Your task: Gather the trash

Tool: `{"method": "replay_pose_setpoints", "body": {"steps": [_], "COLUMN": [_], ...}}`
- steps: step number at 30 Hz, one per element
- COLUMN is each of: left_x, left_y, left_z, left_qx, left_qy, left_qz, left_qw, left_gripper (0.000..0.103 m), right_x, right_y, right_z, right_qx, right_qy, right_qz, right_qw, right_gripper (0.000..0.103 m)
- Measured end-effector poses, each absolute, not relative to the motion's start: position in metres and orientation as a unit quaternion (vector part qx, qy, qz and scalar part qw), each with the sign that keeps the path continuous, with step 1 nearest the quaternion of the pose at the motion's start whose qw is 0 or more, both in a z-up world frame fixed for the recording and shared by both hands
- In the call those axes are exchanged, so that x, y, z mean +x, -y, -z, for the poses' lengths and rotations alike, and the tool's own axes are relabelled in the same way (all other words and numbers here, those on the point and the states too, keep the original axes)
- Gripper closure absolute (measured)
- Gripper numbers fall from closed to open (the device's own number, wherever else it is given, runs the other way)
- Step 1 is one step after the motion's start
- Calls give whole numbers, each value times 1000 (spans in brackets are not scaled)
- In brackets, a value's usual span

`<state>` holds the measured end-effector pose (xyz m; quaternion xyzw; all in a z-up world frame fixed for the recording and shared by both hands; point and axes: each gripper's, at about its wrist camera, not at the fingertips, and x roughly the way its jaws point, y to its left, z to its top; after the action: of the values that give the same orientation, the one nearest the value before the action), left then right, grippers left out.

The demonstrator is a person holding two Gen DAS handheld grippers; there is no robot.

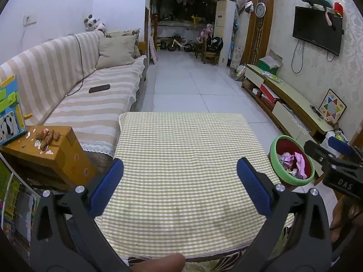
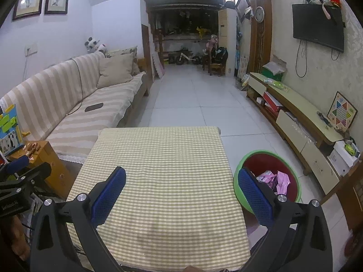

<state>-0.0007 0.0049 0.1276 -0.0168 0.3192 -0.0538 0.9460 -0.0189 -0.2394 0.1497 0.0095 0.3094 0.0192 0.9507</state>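
A green-rimmed red bin (image 1: 278,158) (image 2: 258,158) stands on the floor right of the checkered table (image 1: 186,158) (image 2: 158,170). Pink and white wrappers (image 1: 292,162) (image 2: 276,180) lie inside it. My left gripper (image 1: 180,167) hovers open over the table's near half, nothing between its blue pads. My right gripper (image 2: 181,176) is open too, with its right finger (image 2: 254,195) in front of the bin's near rim. In the left wrist view the right gripper's body shows at the right edge. Nothing lies on the tablecloth.
A striped sofa (image 1: 74,86) with a dark remote (image 1: 99,88) runs along the left. A wooden side stand (image 1: 43,149) holds scraps and crumbs. A low TV cabinet (image 2: 295,111) lines the right wall. Tiled floor (image 1: 188,79) stretches ahead.
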Motion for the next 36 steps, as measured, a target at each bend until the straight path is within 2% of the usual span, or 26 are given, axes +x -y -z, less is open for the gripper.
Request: {"method": "replay_pose_setpoints", "body": {"steps": [36], "left_x": [-10], "left_y": [4], "left_z": [-126], "left_qx": [-17], "left_qy": [-315], "left_qz": [33], "left_qw": [948], "left_gripper": [5], "right_x": [-31], "right_y": [242], "right_z": [-151], "right_qx": [5], "right_qy": [-302], "right_qz": [-29], "right_qw": [953], "right_gripper": [7]}}
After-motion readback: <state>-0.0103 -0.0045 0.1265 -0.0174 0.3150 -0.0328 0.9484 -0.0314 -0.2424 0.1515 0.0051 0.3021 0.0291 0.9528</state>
